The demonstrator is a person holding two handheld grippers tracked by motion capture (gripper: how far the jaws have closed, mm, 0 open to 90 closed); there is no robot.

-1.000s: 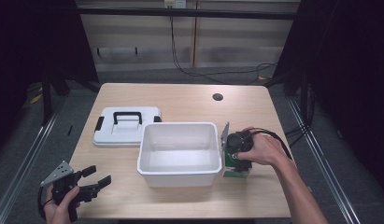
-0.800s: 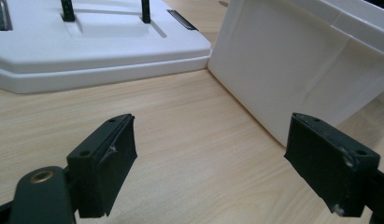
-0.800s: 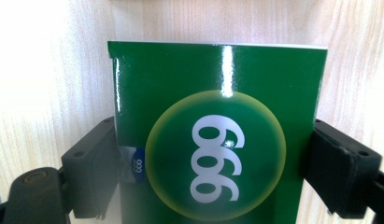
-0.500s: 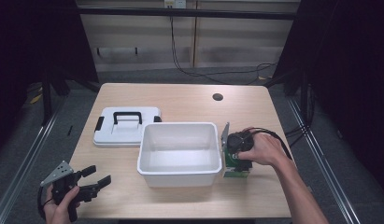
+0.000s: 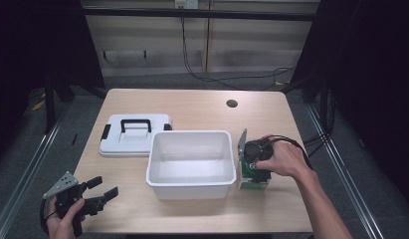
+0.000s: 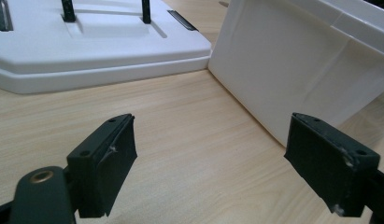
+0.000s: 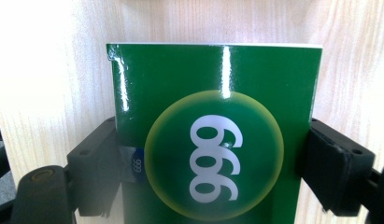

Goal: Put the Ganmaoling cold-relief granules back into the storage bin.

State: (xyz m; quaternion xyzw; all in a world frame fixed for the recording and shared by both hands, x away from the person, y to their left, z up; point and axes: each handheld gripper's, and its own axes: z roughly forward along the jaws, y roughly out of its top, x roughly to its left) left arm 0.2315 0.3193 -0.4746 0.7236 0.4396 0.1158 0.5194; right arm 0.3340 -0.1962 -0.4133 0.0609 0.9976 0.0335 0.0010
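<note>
At the near left corner of the pale wooden bench, the left gripper is held low in the person's left hand, its two black jaws spread wide with nothing between them. In the left gripper view those jaws frame bare wood, pointing toward the near corner where the lid and the tub almost meet.

Farther back lies the flat white plastic lid with a black carrying handle, resting on the bench with a black latch at each end (its right edge sits just beside the tub's left rear corner).

In the middle stands the open white rectangular plastic tub, upright, its inside bare and white.

Just right of the tub, the green glossy carton printed with white numerals in a yellow-rimmed circle stands on the bench, close against the tub's right wall; whether they touch cannot be told. The right gripper comes down on it from above, held in the person's right hand, and the right gripper view shows a jaw pressed on each side of the carton, pinching it.

Toward the far right of the bench is a small dark round hole.
</note>
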